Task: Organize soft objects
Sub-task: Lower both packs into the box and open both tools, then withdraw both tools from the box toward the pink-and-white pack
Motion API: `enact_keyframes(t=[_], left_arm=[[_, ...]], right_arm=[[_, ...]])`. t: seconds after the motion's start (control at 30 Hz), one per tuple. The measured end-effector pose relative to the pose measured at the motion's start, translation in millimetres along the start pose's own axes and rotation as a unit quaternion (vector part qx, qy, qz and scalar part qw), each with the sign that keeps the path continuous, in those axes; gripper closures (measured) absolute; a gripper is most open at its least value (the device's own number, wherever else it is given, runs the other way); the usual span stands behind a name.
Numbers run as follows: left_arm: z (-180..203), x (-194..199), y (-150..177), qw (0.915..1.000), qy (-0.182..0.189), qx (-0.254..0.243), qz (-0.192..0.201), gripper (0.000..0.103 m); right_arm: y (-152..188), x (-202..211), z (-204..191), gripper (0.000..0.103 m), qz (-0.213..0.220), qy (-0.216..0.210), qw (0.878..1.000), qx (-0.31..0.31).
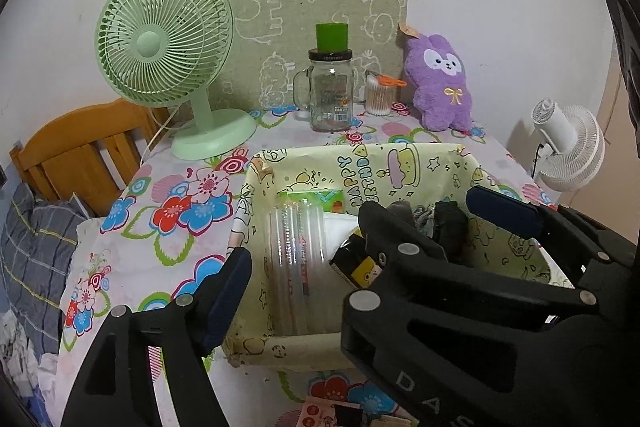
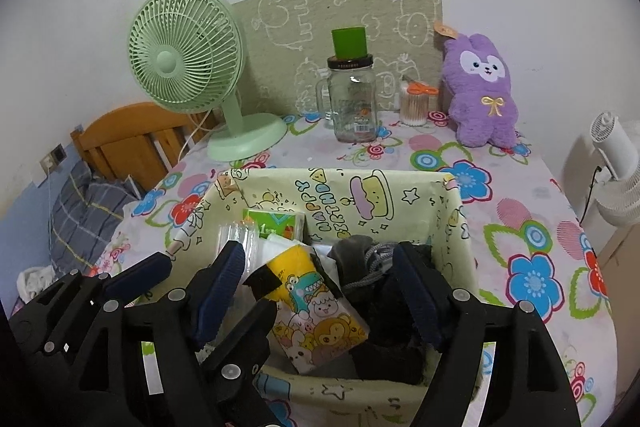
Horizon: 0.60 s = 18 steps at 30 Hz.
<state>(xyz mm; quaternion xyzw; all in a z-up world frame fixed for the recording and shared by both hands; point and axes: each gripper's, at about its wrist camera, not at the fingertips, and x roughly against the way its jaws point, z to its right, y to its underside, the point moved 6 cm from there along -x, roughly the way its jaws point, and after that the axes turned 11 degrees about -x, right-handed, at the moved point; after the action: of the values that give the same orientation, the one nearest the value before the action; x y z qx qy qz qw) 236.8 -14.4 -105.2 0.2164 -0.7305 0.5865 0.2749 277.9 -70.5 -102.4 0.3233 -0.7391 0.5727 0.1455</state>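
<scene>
A table under a flowered cloth fills both wrist views, pushed against a white wall, with a wooden bed headboard and a plaid pillow to its left. On the cloth sits an open box lined with yellow "Happy Birthday" paper, the largest item on the table. Behind it stand a mint-green desk fan, a purple plush rabbit propped against a beige printed board, a glass mug jar with a green cup upturned on its lid, and a small tub of cotton swabs; a white fan stands off the table's right edge. Inside the box lie a clear plastic container, a green tissue pack, a yellow cartoon-printed pack and a heap of dark and grey soft clothing. The left gripper hangs over the box's left half, jaws wide and empty, one finger outside the box wall. The right gripper hovers directly above the yellow pack and the clothing, also spread wide, gripping nothing. The right gripper's body hides the box's near right corner in the left view; the dark garments cannot be told apart.
</scene>
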Motion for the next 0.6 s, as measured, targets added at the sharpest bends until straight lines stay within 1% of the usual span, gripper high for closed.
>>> enact_keyframes(t=[0.1,0.23,0.3,0.37,0.47,0.5,0.53,0.6], left_arm=[[2.3,6.4,-1.0,0.9999,0.006,0.001,0.008,0.025],[6.5,18.3,-2.6,0.9997,0.015,-0.001,0.019,0.025],[8.5,26.9,-4.2,0.9995,0.015,-0.003,0.027,0.024],[9.5,34.5,-5.4,0.9993,0.011,-0.003,0.035,0.021],[10.7,46.3,-7.7,0.9988,0.007,-0.002,0.049,0.019],[11.5,50.6,-8.6,0.9985,0.007,-0.001,0.054,0.019],[12.1,54.1,-9.4,0.9983,0.006,-0.001,0.058,0.019],[14.3,60.7,-10.3,0.9979,0.007,-0.005,0.064,0.019]], right_arm=[[-0.3,8.4,0.2,0.023,0.008,0.002,1.000,0.000],[-1.5,23.6,0.3,0.018,0.020,0.008,1.000,0.001],[-2.0,32.3,0.2,0.018,0.027,0.009,1.000,0.002],[-2.8,41.5,-0.2,0.018,0.034,0.012,0.999,0.003],[-4.6,57.1,-0.9,0.018,0.050,0.019,0.999,0.005],[-5.7,62.3,-1.0,0.016,0.058,0.020,0.998,0.004],[-6.4,67.5,-0.7,0.013,0.066,0.021,0.998,0.002],[-7.4,76.1,-0.5,0.011,0.078,0.024,0.997,0.000]])
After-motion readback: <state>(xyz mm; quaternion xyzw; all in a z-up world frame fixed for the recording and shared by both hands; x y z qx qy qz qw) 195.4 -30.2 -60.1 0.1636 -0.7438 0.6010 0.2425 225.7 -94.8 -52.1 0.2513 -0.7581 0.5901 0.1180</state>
